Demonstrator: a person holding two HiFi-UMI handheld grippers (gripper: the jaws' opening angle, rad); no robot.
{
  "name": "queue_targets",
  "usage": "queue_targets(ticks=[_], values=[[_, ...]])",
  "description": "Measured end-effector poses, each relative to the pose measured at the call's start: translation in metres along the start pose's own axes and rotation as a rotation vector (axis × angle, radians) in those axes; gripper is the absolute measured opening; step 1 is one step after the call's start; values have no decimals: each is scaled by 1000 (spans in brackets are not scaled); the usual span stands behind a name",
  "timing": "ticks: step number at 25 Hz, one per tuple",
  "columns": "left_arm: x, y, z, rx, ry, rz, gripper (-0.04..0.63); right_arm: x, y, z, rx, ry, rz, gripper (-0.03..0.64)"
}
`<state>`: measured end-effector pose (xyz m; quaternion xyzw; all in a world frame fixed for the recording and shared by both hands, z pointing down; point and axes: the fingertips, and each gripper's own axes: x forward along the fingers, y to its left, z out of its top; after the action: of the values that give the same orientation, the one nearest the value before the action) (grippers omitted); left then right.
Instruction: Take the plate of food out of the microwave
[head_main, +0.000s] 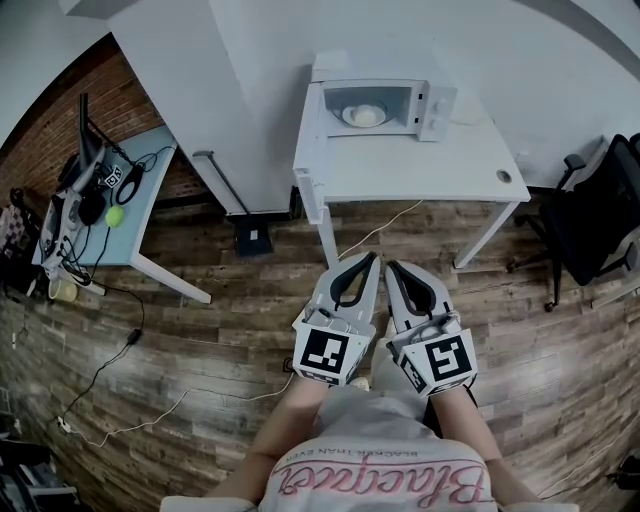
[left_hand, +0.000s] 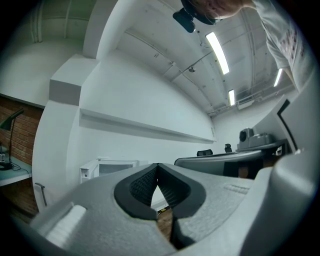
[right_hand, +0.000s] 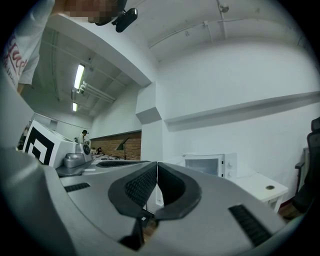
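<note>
We look along our left gripper (left_hand: 158, 169), its grey jaws closed tip to tip, black pads (left_hand: 139, 187) bowed apart below with nothing between them. Through that gap we glimpse wood floor (left_hand: 165, 222). Behind the jaws, to the left, stands a white microwave (left_hand: 107, 169) against a white wall (left_hand: 140, 100). At far left a brick wall (left_hand: 15, 130), ceiling lights (left_hand: 218, 50) above, our right gripper (left_hand: 225, 159) beside us at right

grey grippers (head_main: 374, 256) (head_main: 390, 266), black pads (right_hand: 137, 185), marker cubes (head_main: 328, 352), pink-lettered white shirt (head_main: 380, 430)
</note>
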<state>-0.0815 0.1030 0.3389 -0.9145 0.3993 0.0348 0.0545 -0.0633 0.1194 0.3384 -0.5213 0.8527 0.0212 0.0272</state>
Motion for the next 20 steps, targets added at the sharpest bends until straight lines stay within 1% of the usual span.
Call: queue_targets(ticks=[9, 13, 17, 20], values=[[37, 14, -5, 22, 0, -11, 5, 32, -29, -1, 10, -13, 5, 12], [59, 20, -6, 19, -1, 0, 5, 47, -46, 0, -1, -12, 14, 12], [83, 33, -8, 35, 11, 10, 5, 68, -67, 3, -11, -14, 19, 12], [102, 43, -10, 30, 11, 13, 5, 83, -85, 3, -9, -12, 10, 12]])
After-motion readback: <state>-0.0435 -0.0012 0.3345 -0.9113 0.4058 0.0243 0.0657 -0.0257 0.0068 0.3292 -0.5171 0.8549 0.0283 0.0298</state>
